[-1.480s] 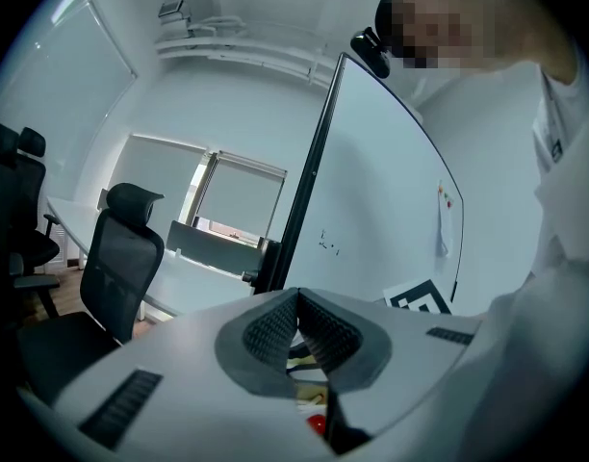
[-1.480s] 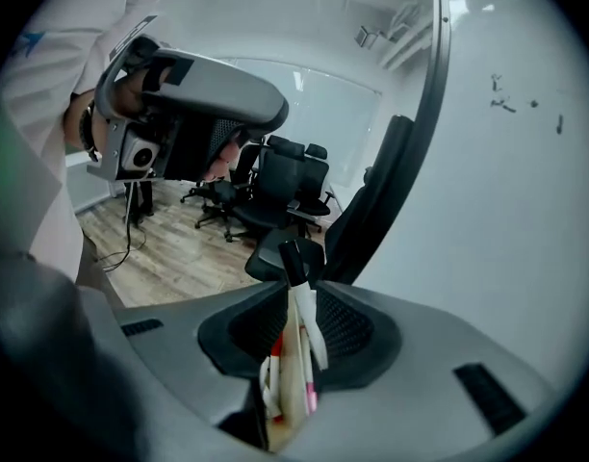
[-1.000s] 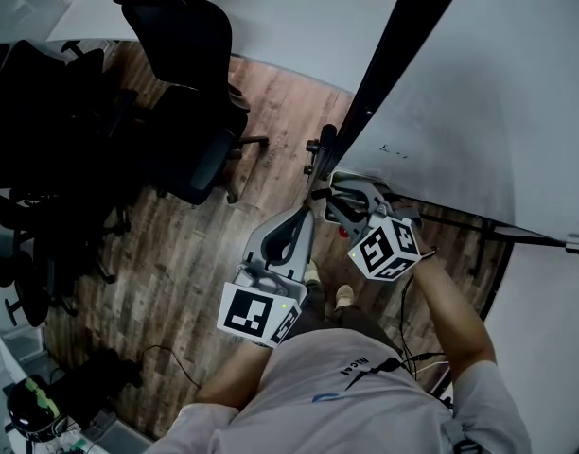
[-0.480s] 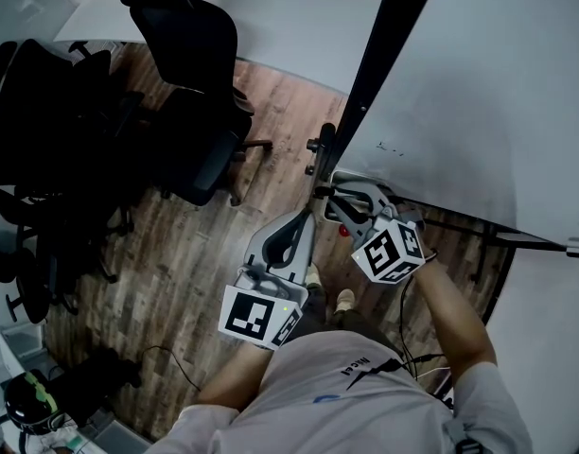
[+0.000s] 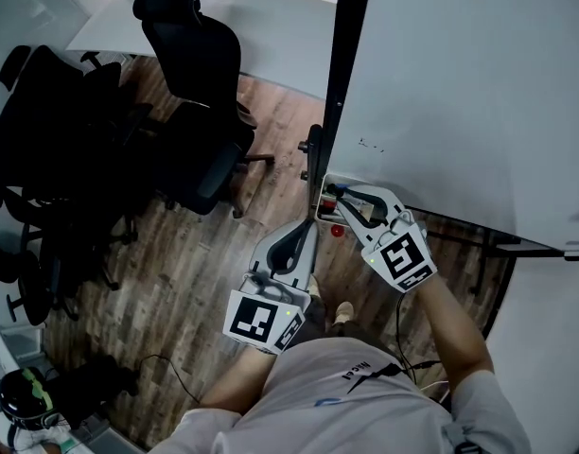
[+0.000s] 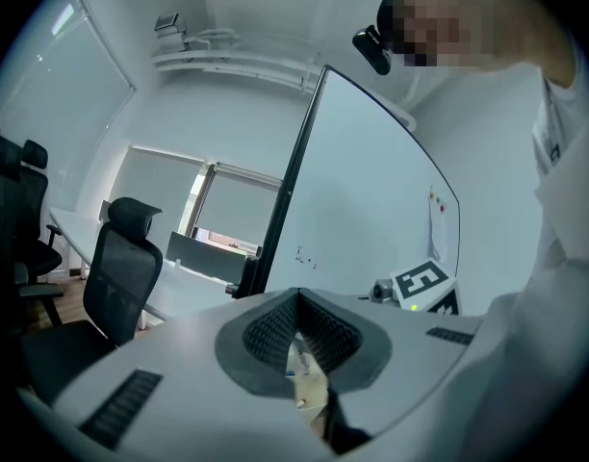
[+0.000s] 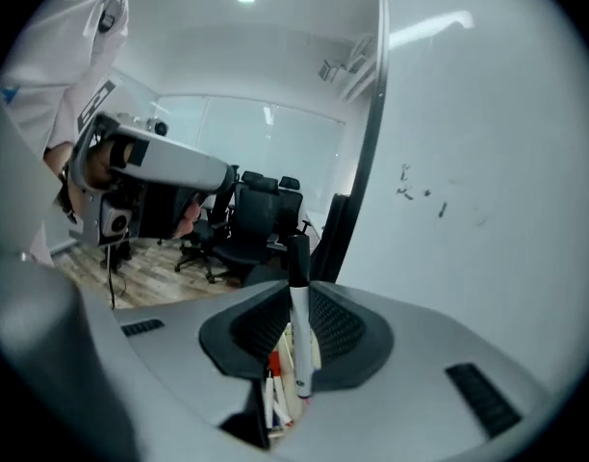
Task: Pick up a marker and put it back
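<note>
The right tongs (image 7: pixel 300 301) are clamped on a white, black-capped marker (image 7: pixel 300 354), held by the marker tray (image 5: pixel 324 182) at the whiteboard's (image 5: pixel 460 83) lower corner, while the left tongs (image 6: pixel 296 304) sit closed together on nothing.

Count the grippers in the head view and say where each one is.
2. The left gripper hangs over the wooden floor, jaws together and empty. The right gripper is at the marker tray below the whiteboard, shut on a marker. None look hidden.
</note>
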`<action>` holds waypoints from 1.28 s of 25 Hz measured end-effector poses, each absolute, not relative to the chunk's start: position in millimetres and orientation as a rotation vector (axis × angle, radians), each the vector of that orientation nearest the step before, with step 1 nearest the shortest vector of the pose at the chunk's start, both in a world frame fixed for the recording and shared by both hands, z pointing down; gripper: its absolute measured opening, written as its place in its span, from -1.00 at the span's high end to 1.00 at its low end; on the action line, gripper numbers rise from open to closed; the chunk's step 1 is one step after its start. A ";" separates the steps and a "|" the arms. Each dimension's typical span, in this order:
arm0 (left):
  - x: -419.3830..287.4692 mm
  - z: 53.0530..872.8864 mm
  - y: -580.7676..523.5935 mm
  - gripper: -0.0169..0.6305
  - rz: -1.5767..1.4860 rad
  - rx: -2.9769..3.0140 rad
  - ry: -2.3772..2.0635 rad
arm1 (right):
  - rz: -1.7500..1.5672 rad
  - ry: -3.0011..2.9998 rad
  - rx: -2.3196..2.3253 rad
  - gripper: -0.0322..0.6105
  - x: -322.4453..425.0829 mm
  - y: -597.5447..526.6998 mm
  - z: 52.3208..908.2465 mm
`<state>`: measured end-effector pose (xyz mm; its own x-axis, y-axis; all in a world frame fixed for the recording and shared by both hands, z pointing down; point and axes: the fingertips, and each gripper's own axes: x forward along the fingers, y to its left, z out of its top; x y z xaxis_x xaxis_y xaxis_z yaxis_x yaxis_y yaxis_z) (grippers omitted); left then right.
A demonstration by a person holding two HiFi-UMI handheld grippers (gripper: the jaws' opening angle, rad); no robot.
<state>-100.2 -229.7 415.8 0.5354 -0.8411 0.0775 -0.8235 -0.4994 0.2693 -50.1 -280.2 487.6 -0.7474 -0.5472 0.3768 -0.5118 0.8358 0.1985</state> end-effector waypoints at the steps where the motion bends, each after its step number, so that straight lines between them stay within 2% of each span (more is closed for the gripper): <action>1: -96.9 413.0 -227.1 0.91 -0.095 2.509 -1.392 | -0.085 -2.619 0.806 0.68 -46.2 -278.8 479.9; 17: -42.7 362.0 -177.2 0.91 -0.144 2.598 -1.372 | 0.134 -2.951 0.994 0.68 16.3 -227.5 350.8; 32: 3.4 331.9 -128.7 0.91 -0.183 2.653 -1.378 | 0.139 -3.058 1.009 0.68 62.1 -172.9 302.6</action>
